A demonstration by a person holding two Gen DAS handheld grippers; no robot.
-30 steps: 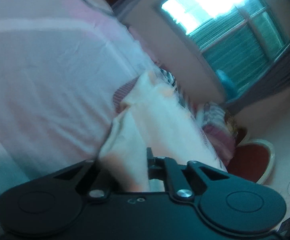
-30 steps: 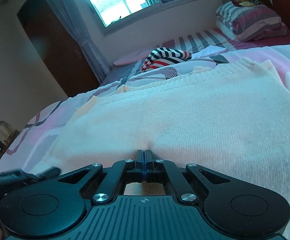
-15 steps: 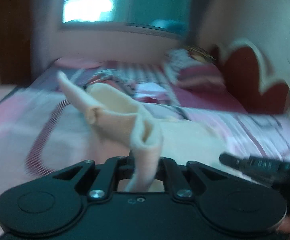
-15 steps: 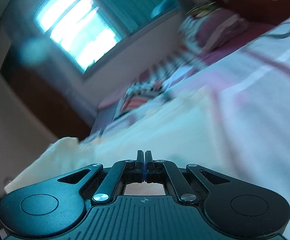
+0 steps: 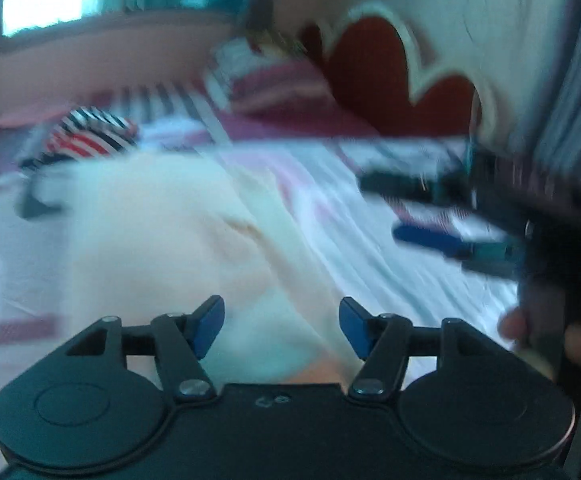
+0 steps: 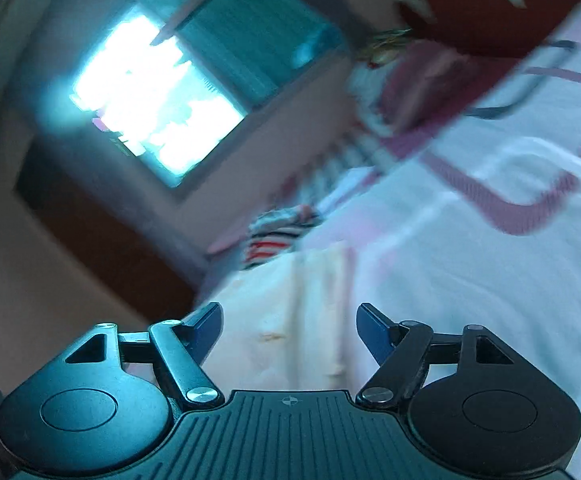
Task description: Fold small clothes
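Both grippers are wide open, gripping nothing. Left gripper (image 5: 281, 322) and right gripper (image 6: 290, 328) each have the cream knitted sweater (image 5: 162, 232) lying just ahead on the pink-patterned bedsheet (image 6: 490, 280)

I see one cream knitted sweater (image 5: 162, 240) lying on the bed, filling the left and centre of the left wrist view. It looks folded over itself, with a soft ridge running diagonally from the centre down toward the lower middle of the frame. In the right wrist view the sweater (image 6: 290, 320) sits in the lower centre, a lengthwise fold line showing. Both views are blurred, so I cannot make out finer detail.
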